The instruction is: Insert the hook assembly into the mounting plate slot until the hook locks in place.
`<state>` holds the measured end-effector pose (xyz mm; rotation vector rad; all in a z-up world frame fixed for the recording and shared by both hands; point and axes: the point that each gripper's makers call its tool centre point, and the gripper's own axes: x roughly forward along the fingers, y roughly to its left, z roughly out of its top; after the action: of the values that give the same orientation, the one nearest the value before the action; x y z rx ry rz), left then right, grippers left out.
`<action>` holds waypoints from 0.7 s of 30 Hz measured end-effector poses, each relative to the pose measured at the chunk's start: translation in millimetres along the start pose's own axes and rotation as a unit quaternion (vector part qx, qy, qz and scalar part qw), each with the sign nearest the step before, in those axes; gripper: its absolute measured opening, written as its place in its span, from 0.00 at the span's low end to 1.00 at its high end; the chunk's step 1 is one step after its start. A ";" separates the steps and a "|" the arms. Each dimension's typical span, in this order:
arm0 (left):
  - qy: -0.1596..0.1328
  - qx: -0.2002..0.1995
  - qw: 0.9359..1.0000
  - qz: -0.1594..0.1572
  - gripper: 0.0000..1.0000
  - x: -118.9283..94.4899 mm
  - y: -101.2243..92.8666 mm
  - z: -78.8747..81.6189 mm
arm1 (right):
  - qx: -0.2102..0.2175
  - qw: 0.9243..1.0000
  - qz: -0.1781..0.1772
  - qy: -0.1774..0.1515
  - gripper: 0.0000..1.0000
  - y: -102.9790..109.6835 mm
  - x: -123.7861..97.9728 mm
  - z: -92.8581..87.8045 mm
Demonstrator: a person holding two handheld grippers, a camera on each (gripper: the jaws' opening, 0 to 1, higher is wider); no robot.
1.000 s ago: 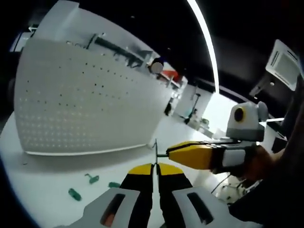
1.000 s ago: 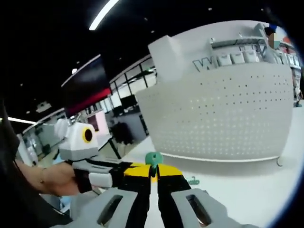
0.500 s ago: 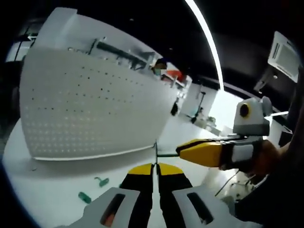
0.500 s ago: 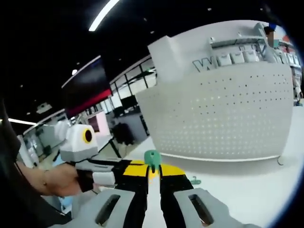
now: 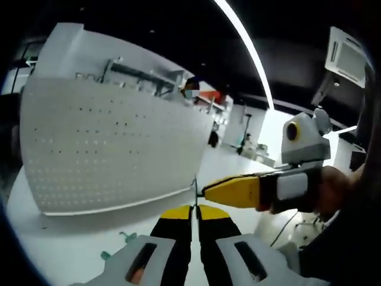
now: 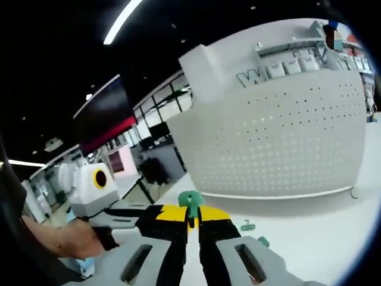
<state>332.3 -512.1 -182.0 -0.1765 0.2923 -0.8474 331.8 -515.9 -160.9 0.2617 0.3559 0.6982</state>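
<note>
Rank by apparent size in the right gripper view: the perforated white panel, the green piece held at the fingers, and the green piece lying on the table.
1. Perforated white panel.
2. Held green piece, though it sits nearest the camera.
3. Green piece on the table.

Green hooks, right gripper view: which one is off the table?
The green hook clamped at the tips of the right tongs. The other green pieces lie loose on the white table, before the pegboard.

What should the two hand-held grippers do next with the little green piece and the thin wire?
Probably bring them closer together. The right hand-held gripper pinches the green piece, and the left hand-held gripper pinches the thin wire. The two are held tip to tip, well short of the pegboard.
</note>
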 end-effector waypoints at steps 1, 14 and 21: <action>0.001 0.000 1.000 -0.002 0.02 0.5 -0.8 -0.9 | 0.000 1.000 0.000 0.000 0.03 0.1 0.4 0.0; -0.002 0.006 1.000 0.002 0.02 -2.7 0.5 -0.3 | -0.024 1.000 0.002 0.007 0.01 3.9 4.5 -4.1; 0.006 0.004 1.000 0.007 0.04 -2.8 3.3 -5.3 | -0.044 0.999 -0.003 0.015 0.00 4.2 7.1 -9.3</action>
<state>331.1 -508.0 -187.3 -0.1610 0.3007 -0.8366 330.6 -507.0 -169.5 0.1678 0.3531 0.7096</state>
